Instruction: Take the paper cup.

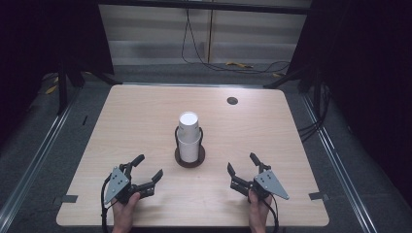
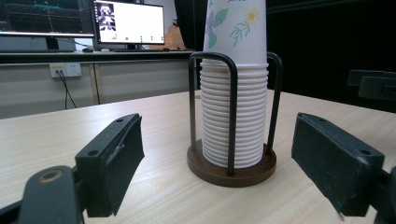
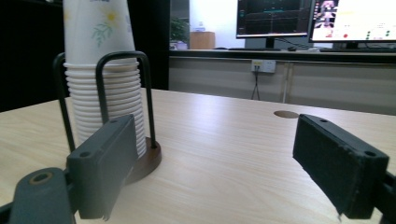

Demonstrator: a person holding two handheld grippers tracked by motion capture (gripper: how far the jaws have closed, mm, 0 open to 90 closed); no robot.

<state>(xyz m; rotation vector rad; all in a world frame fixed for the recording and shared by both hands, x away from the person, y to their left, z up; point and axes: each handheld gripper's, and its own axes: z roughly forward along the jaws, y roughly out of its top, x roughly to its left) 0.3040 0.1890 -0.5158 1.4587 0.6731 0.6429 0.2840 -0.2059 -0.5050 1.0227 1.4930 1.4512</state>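
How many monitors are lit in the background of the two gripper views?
2. In the right gripper view, one screen with dark graphs sits beside a brighter one on the counter behind the table; further screens may lie outside the frame.

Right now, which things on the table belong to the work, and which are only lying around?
Belong to the work:
- stack of paper cups, upside down
- cup holder, dark round base with wire hoops
- left gripper, open
- right gripper, open

Only lying around:
- cable hole in the table
- monitors behind
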